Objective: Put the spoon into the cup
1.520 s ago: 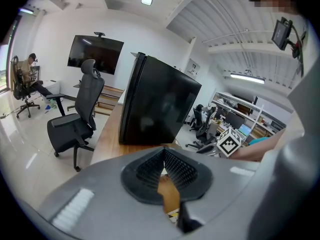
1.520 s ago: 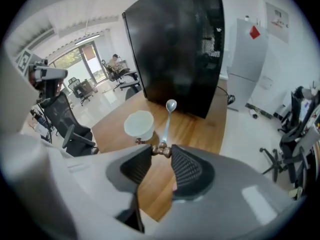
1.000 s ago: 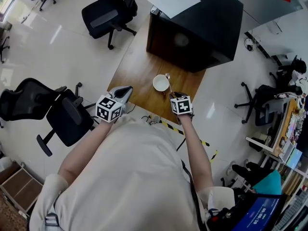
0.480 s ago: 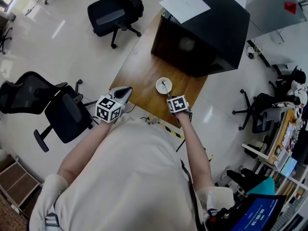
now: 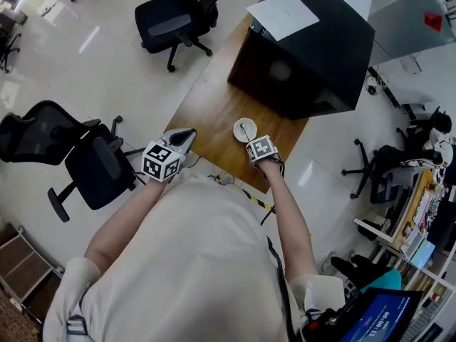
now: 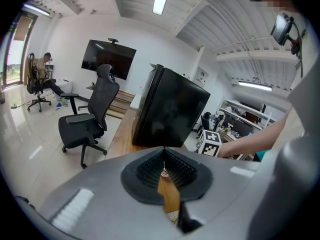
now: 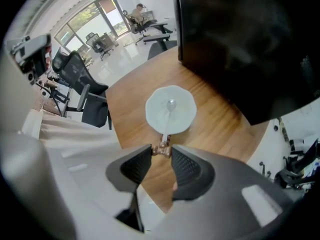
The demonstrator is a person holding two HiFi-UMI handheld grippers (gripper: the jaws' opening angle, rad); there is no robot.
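Basically nearly done. Wooden counter [image 5: 209, 112] runs from near to far. The black cabinet [image 5: 306, 55] fills its far end with a sheet of paper [image 5: 283, 16] on top. Office chairs [image 5: 174, 16] stand on the floor to the left, not part of the job.

Left gripper [image 5: 184, 137] hangs at the counter's near left corner, well apart from the cup. Its jaws are together with nothing between them; it's idle.

Right gripper [image 7: 161, 151] is right over the near edge of the cup and points down. Its jaws are narrow and pinched on the brownish end of the spoon's handle.

White cup [image 7: 170, 109] sits upright on bare wood between the cabinet and the near edge of the counter, just beyond the right gripper.

Spoon [image 7: 167, 121] is held steep, handle up in the jaws. Its bowl end is down inside the cup, against the white interior. I can't tell if the tip touches the bottom.

Progress, as a judgement: the pick-up is done and the spoon has been brought over the cup, so insertion is mostly there. What's left is to lower it a little if it isn't seated, open the right jaws so the handle leans on the rim, and pull the gripper clear without tipping the cup.
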